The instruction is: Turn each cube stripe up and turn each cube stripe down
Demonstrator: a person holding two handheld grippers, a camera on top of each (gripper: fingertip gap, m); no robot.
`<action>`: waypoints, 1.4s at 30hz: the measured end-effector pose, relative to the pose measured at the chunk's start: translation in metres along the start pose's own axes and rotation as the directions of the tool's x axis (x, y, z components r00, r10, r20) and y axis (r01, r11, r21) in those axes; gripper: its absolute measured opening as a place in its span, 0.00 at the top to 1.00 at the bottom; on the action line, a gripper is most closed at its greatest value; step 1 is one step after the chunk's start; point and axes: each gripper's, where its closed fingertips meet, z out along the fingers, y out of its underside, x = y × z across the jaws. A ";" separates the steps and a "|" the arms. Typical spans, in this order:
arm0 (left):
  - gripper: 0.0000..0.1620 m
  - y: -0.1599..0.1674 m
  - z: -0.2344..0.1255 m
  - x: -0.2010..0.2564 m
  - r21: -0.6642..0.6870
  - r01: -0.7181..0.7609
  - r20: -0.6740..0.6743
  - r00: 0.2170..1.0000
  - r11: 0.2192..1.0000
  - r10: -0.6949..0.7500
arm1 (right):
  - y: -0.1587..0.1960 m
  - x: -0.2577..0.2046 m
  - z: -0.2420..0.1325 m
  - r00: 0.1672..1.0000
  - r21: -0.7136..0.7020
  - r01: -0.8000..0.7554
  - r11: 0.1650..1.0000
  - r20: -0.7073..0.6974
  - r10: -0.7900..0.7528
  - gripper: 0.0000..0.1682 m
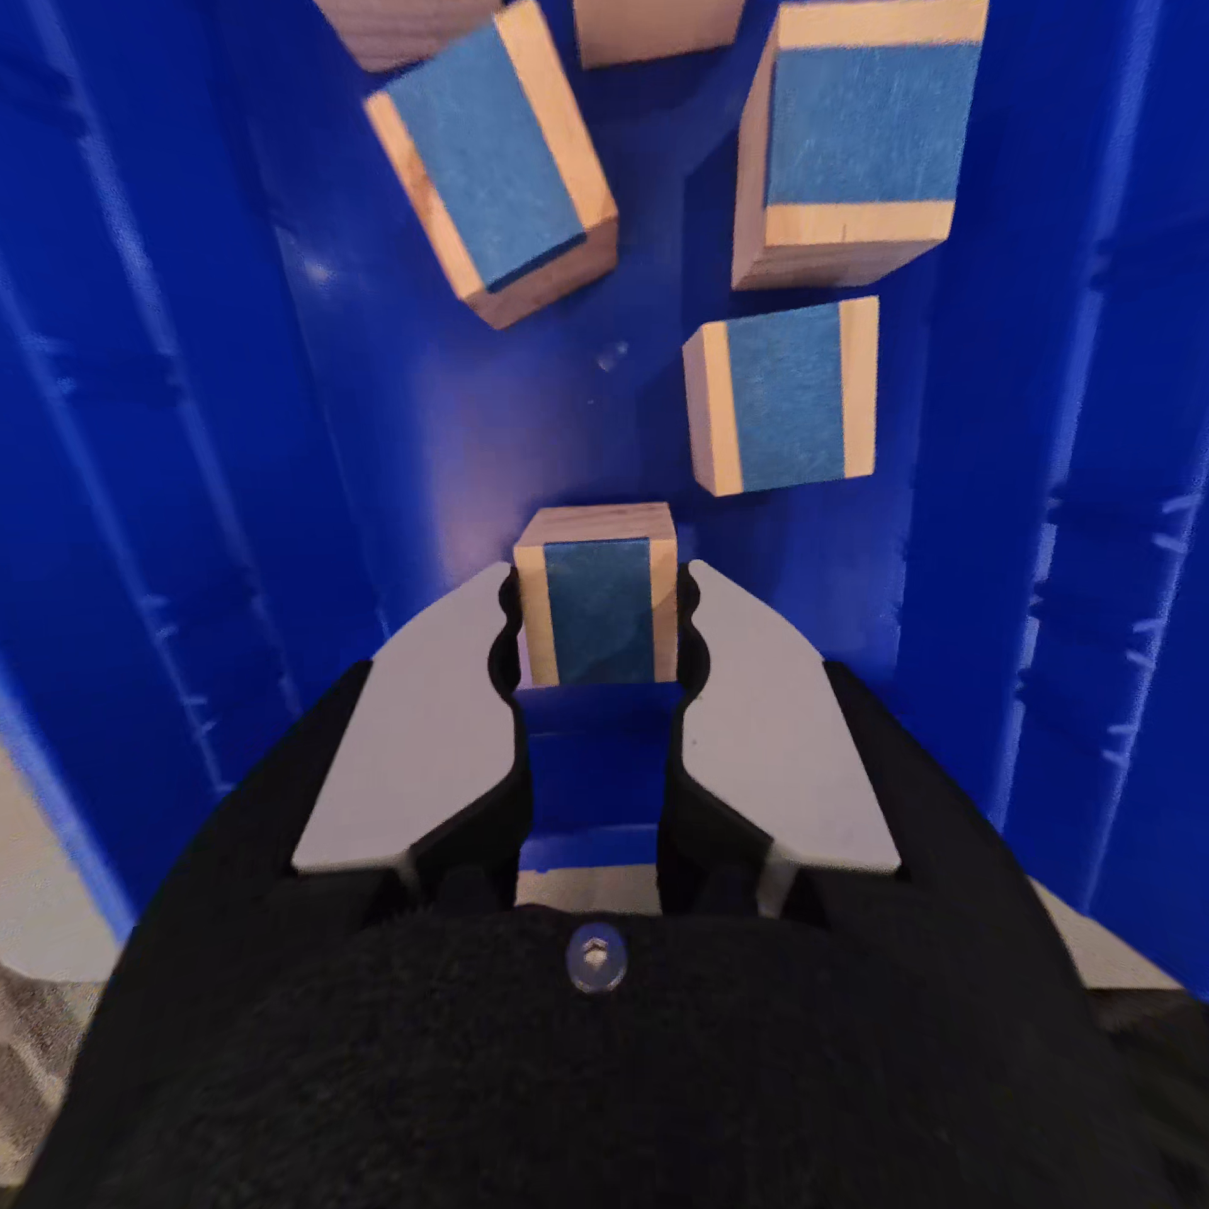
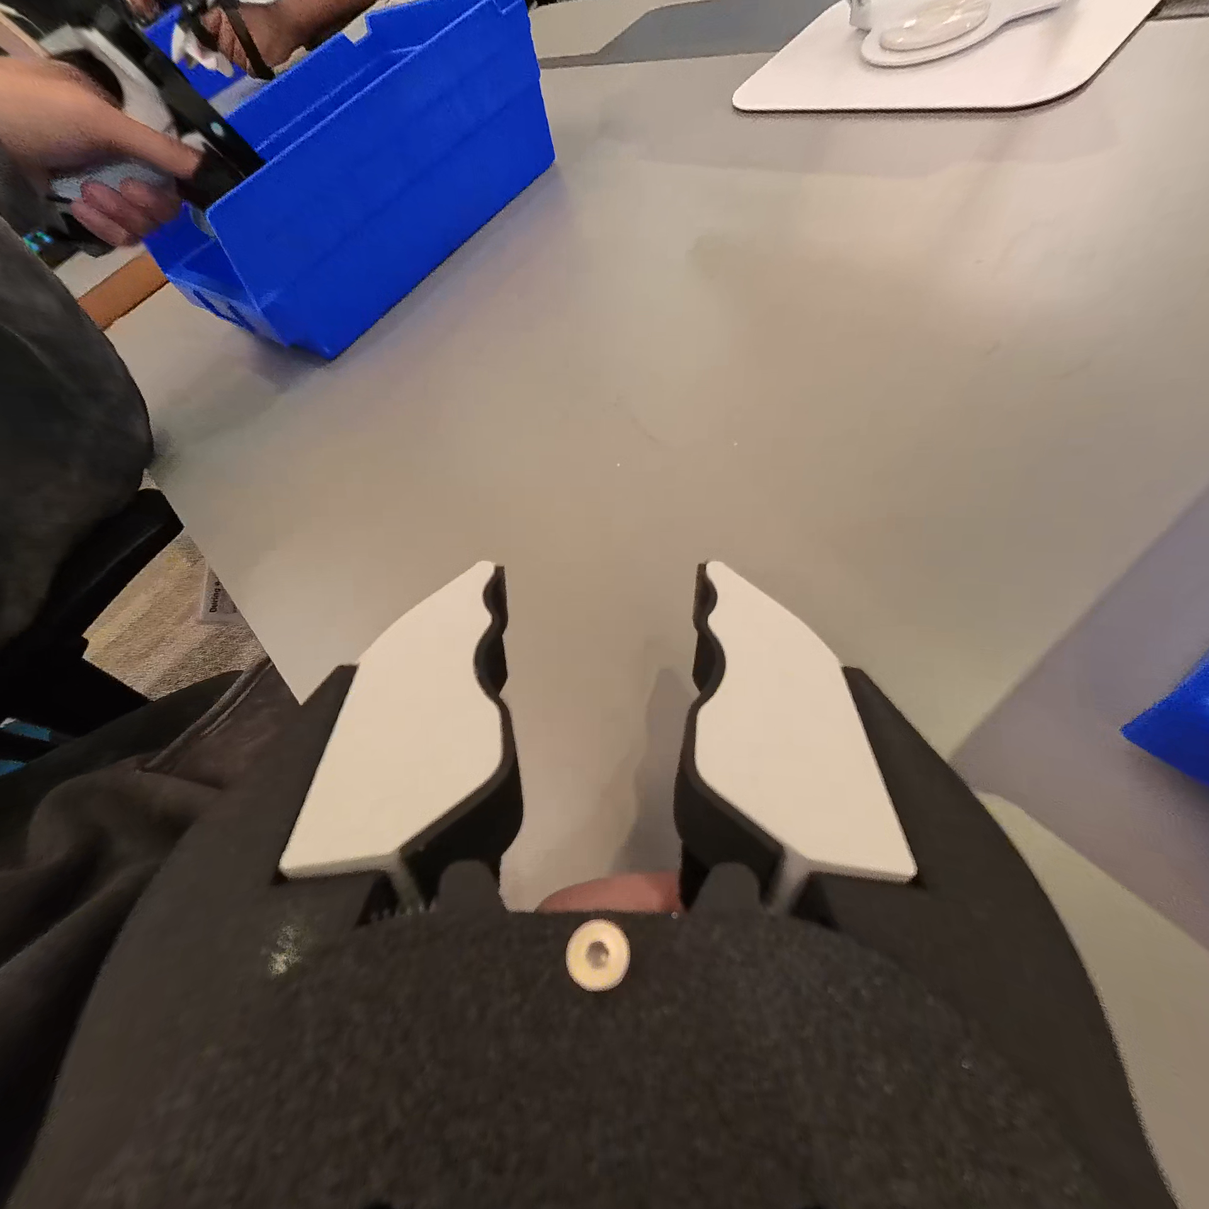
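inside a blue bin [image 1: 196, 458], the left gripper [image 1: 595, 592] is clamping a small wooden cube [image 1: 596, 598] between its two fingertips, the cube's blue stripe facing the camera and its bare wood face turned away. three more cubes are lying stripe up on the bin floor beyond it: one just past and to the right [image 1: 782, 396], a larger-looking one at upper right [image 1: 857, 140], and a tilted one at upper left [image 1: 490, 163]. two further blocks are showing plain wood at the top edge. over on the grey table [image 2: 785, 392], the right gripper [image 2: 598, 621] is hovering with its fingers spread wide and holding nothing, while the blue bin [image 2: 392, 190] is sitting well off to its left, a person's hand [image 2: 98, 170] reaching at its near end. a white mat [image 2: 916, 72] is lying at the far side.
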 end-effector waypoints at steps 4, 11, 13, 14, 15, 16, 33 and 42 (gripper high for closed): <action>0.73 -0.005 -0.023 -0.011 0.097 0.029 -0.103 0.994 0.995 -0.019 | 0.005 0.001 0.001 1.000 -0.019 0.012 1.000 -0.019 -0.013 0.67; 0.73 -0.037 -0.132 0.081 0.501 0.185 -0.654 0.720 0.845 0.230 | -0.003 -0.003 0.009 1.000 -0.019 0.008 1.000 -0.009 -0.008 0.61; 0.73 -0.035 -0.161 0.127 0.536 0.205 -0.746 0.569 0.819 0.347 | -0.008 -0.015 0.017 0.994 -0.031 -0.066 0.997 0.086 0.068 0.60; 0.73 -0.034 -0.173 0.149 0.546 0.218 -0.777 0.492 0.809 0.392 | -0.013 -0.021 0.022 0.984 -0.033 -0.103 0.994 0.141 0.106 0.60; 0.73 -0.032 -0.184 0.173 0.545 0.226 -0.805 0.409 0.807 0.429 | -0.018 -0.028 0.026 0.971 -0.044 -0.141 0.989 0.190 0.147 0.59; 0.73 -0.030 -0.191 0.196 0.539 0.230 -0.827 0.327 0.811 0.457 | -0.024 -0.034 0.031 0.953 -0.064 -0.181 0.981 0.236 0.191 0.59; 0.73 -0.015 -0.148 0.340 0.390 0.154 -0.920 0.043 0.908 0.389 | -0.124 -0.072 0.071 0.655 -0.019 -0.530 0.848 0.626 0.423 0.65; 0.73 -0.006 -0.135 0.346 0.415 0.082 -0.908 0.107 0.906 0.406 | -0.117 -0.063 0.067 0.692 -0.015 -0.496 0.868 0.597 0.406 0.73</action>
